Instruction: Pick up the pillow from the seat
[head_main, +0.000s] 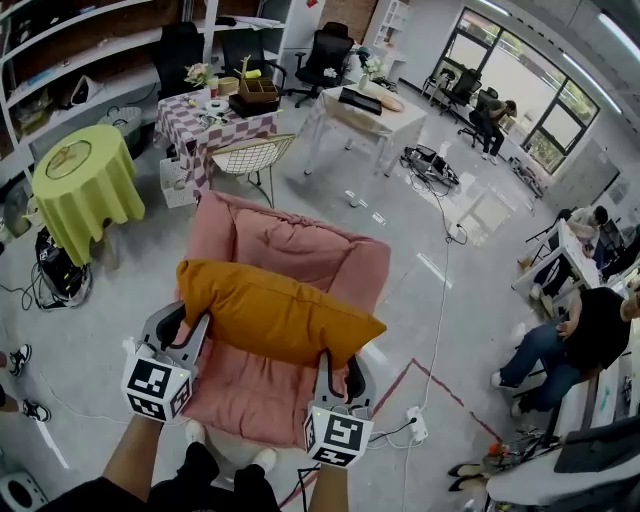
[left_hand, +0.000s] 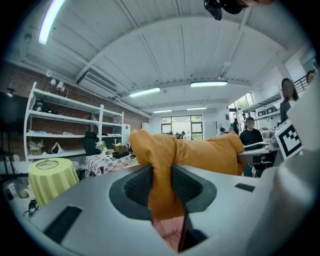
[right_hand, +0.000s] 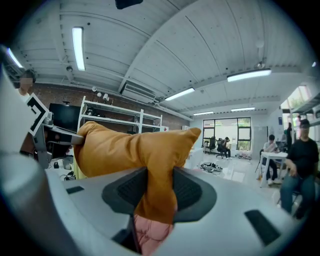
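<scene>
Two tongs clamp pillow (head_main: 275, 310) near edge (left gripper (head_main: 186, 328) one end, right gripper (head_main: 338, 366) other) over seat (head_main: 270, 240); bare floor (head_main: 400, 225) around.

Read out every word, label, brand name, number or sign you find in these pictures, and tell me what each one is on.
No readable text in any view.
Cubes on the left gripper and right gripper: black-and-white square patterns, no letters or numbers.
Mustard-yellow pillow and pink padded seat: no label visible.
White wall shelves and checkered table: anything printed is too small to read.
</scene>
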